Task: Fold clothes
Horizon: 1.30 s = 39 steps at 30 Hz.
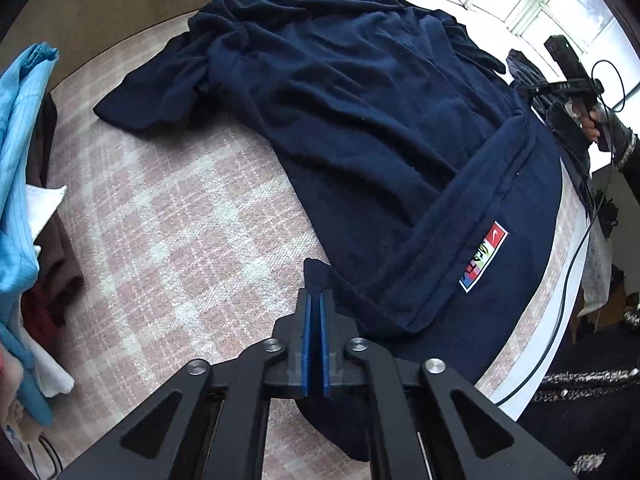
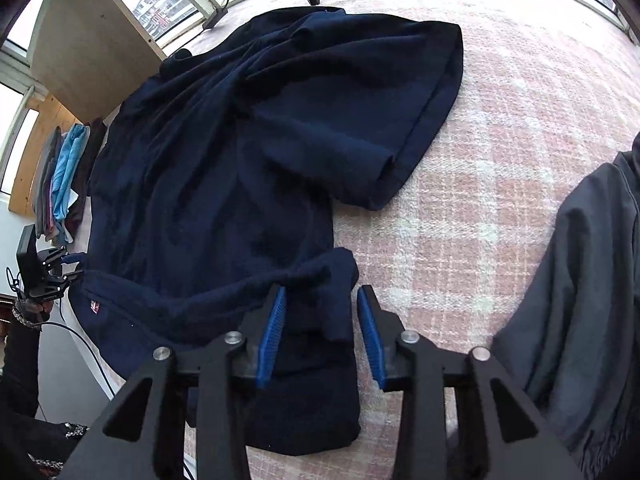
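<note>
Navy shirt (image 1: pixel 360 120) lies spread on the plaid cloth (image 1: pixel 180 220) of the table, wrinkled, mostly unfolded. Both sleeves lie out to the sides. Only the hem is turned: a band along the near edge is flipped up over the body, label patch (image 1: pixel 483 262) showing on it. So fold 1 looks barely begun; side folds, sleeve folds and final halving all appear left to do.

Left gripper (image 1: pixel 316 300) sits at one hem corner, blue pads together with no visible gap; cloth lies right at the tips and under the jaws, but whether a layer is pinched between them I cannot tell. Right gripper (image 2: pixel 322 312) is at the other hem corner, jaws partly apart, with the bunched hem edge between them; pads do not seem to press it yet.

Outward: a stack of clothes (image 1: pixel 24 200), blue and white among them, at one table edge, likely the done or waiting pile. Grey garment (image 2: pixel 580 300) at the other side, unfolded. Windows beyond.
</note>
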Available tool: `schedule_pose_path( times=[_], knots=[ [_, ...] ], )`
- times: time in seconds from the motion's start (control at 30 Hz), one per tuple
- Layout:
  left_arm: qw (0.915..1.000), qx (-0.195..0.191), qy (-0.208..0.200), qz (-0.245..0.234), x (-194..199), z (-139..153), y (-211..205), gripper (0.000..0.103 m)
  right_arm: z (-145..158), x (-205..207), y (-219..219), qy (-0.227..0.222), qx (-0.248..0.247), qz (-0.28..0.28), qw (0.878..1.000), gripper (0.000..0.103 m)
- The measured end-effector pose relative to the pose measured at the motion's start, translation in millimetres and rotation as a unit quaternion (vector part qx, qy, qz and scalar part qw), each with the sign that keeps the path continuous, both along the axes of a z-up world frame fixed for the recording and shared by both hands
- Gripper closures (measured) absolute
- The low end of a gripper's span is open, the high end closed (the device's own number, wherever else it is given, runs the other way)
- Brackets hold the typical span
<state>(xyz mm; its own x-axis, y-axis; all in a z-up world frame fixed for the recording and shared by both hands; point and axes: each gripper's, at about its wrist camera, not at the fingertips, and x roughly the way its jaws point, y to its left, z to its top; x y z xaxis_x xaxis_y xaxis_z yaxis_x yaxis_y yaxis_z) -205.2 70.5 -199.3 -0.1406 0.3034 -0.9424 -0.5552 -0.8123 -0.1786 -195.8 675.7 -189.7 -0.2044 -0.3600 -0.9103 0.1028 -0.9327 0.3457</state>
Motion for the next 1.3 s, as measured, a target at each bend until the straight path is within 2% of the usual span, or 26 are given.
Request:
schedule_pose_path(
  times=[0.07, 0.17, 0.3, 0.43, 0.5, 0.57, 0.7, 0.73, 0.8, 0.9, 0.93, 0.97, 1.0, 1.03, 1.1, 1.2, 1.23, 1.27, 1.3],
  knots=[
    [0.9999, 0.004, 0.011, 0.010, 9, 9, -5, 0.100, 5, 6, -6, 0.013, -0.002, 0.009, 1.000, 0.097],
    [0.9984, 0.014, 0.048, 0.027, 35, 39, -18, 0.100, 29, 26, -10, 0.051, 0.020, 0.018, 0.998, 0.097],
    [0.9942, 0.029, 0.082, 0.064, 93, 76, -38, 0.100, 71, 77, 5, 0.089, -0.005, -0.003, 0.996, 0.098],
    [0.9919, 0.040, 0.090, 0.081, 150, 78, -42, 0.100, 94, 143, 17, 0.101, -0.024, -0.028, 0.994, 0.098],
    [0.9931, 0.043, 0.073, 0.080, 182, 67, -44, 0.100, 90, 177, 26, 0.091, -0.037, -0.048, 0.994, 0.098],
    [0.9947, 0.044, 0.046, 0.081, 209, 47, -46, 0.099, 73, 206, 31, 0.068, -0.044, -0.060, 0.995, 0.098],
    [0.9942, 0.009, 0.007, 0.107, 241, 12, -54, 0.099, 29, 237, 18, 0.009, -0.009, -0.033, 0.999, 0.096],
    [0.9923, 0.011, 0.000, 0.124, 244, 9, -59, 0.099, 19, 242, 16, -0.007, -0.003, -0.027, 1.000, 0.096],
    [0.9879, 0.034, -0.003, 0.151, 245, 11, -63, 0.098, 17, 248, 15, -0.008, 0.001, -0.024, 1.000, 0.094],
    [0.9868, 0.049, 0.002, 0.154, 240, 13, -49, 0.077, 19, 254, 15, 0.002, 0.001, -0.021, 1.000, 0.088],
    [0.9876, 0.039, 0.004, 0.152, 237, 10, -42, 0.065, 20, 256, 14, 0.006, 0.001, -0.017, 1.000, 0.085],
    [0.9884, 0.025, 0.006, 0.150, 235, 7, -35, 0.058, 21, 257, 13, 0.009, 0.002, -0.013, 1.000, 0.077],
    [0.9888, 0.014, 0.005, 0.148, 232, 2, -30, 0.058, 22, 258, 12, 0.013, 0.003, -0.009, 1.000, 0.072],
    [0.9891, 0.003, 0.003, 0.147, 230, -2, -25, 0.058, 23, 259, 10, 0.016, 0.004, -0.005, 1.000, 0.072],
    [0.9883, -0.012, -0.007, 0.152, 226, -12, -22, 0.060, 26, 262, 10, 0.021, 0.003, 0.001, 1.000, 0.072],
    [0.9885, -0.003, -0.004, 0.151, 224, -13, -16, 0.064, 29, 271, 11, 0.027, -0.007, 0.002, 1.000, 0.071],
    [0.9886, 0.001, -0.005, 0.150, 224, -13, -14, 0.087, 31, 274, 14, 0.030, -0.013, 0.001, 0.999, 0.070],
    [0.9882, 0.010, -0.005, 0.153, 225, -10, -15, 0.099, 34, 277, 17, 0.032, -0.019, -0.001, 0.999, 0.067],
    [0.9877, 0.019, -0.006, 0.155, 226, -6, -15, 0.100, 35, 279, 20, 0.036, -0.026, -0.005, 0.999, 0.063]
  ],
)
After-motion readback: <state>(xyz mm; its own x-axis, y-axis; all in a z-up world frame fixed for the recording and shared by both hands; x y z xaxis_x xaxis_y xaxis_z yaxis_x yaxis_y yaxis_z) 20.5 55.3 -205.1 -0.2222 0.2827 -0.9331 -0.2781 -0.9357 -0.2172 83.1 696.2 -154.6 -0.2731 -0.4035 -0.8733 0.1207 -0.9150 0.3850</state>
